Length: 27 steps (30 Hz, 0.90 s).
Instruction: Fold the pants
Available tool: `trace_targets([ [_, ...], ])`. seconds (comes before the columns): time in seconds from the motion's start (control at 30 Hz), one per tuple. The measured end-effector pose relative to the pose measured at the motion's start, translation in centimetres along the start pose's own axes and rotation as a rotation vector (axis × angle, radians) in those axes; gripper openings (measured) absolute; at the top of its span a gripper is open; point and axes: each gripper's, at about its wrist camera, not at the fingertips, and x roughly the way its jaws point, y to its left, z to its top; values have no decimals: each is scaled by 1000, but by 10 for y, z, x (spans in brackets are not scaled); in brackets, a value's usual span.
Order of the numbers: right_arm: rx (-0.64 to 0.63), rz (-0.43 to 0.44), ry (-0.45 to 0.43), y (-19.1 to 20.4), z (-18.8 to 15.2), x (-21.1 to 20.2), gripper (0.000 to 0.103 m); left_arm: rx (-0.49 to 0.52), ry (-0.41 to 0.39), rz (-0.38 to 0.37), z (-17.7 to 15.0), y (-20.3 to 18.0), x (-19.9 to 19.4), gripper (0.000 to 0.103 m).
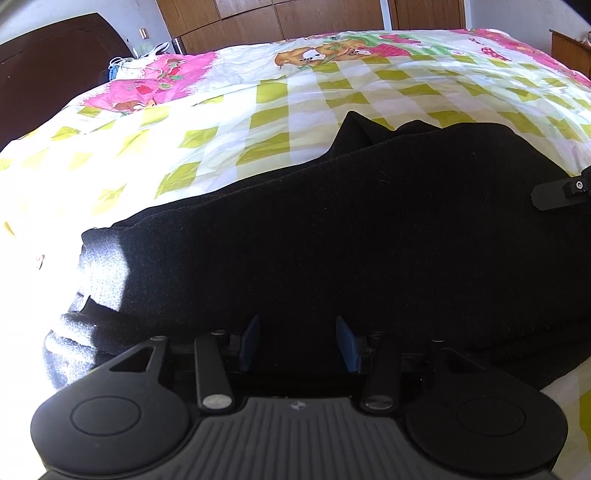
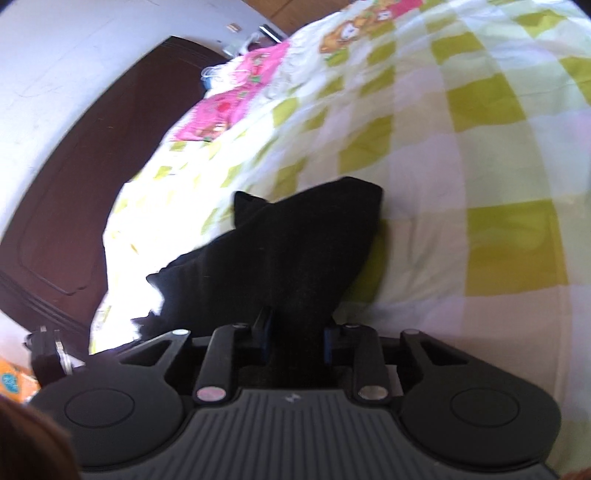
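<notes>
Black pants [image 1: 369, 236] lying bunched across a green-and-white checked bedspread [image 1: 221, 147], left gripper [image 1: 299, 341] about half open with dark fabric between its blue pads, grip unclear, right gripper [image 2: 295, 341] narrowed, clamping a fold of the pants

The pants [image 1: 369, 229] are plain black with no print. The bedsheet [image 1: 229, 122] is white checked with olive-green squares, with pink patches and orange-brown cartoon figures toward its far end. The headboard [image 1: 48, 74] is dark brown. The wardrobe [image 1: 280, 18] is mid-brown wood. Both grippers are black with blue pads [image 1: 251, 343]
</notes>
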Motion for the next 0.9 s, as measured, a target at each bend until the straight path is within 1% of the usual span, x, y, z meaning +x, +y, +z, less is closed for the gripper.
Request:
trace_targets([
  [0.03, 12, 6, 3, -3, 1, 0, 27, 3, 3, 0, 1, -1, 0, 58],
  [0.13, 70, -21, 31, -15, 4, 11, 32, 13, 9, -2, 3, -4, 1, 59],
  [0.17, 78, -8, 38, -16, 5, 17, 38, 15, 10, 0, 3, -4, 1, 59],
  [0.23, 71, 7, 46, -12, 9, 28, 39, 14, 12, 3, 4, -4, 1, 59],
  [0.27, 59, 0, 46, -8, 10, 33, 34, 12, 14, 4, 4, -5, 1, 59],
  [0.3, 58, -9, 47, -6, 10, 36, 22, 13, 15, 5, 4, -5, 1, 59],
  [0.33, 69, -1, 50, -4, 11, 36, 19, 16, 14, 7, 5, -6, 0, 59],
  [0.4, 96, 42, 32, -3, 11, 25, 13, 27, 1, 3, 6, -9, -4, 59],
  [0.47, 129, 81, -2, -4, 13, 7, 11, 39, -15, -24, 9, -17, -9, 59],
  [0.6, 166, 80, -59, -11, 20, -19, 11, 114, -42, -74, 19, -45, -16, 59],
  [0.67, 183, 60, -94, -20, 25, -36, 11, 140, -56, -123, 25, -61, -17, 59],
  [0.77, 201, -14, -131, -36, 32, -64, 11, 186, -86, -198, 34, -87, -17, 61],
  [0.83, 210, -70, -146, -44, 36, -82, 11, 209, -110, -228, 39, -100, -17, 61],
  [0.9, 208, -127, -162, -48, 43, -96, 11, 246, -134, -231, 43, -110, -17, 61],
])
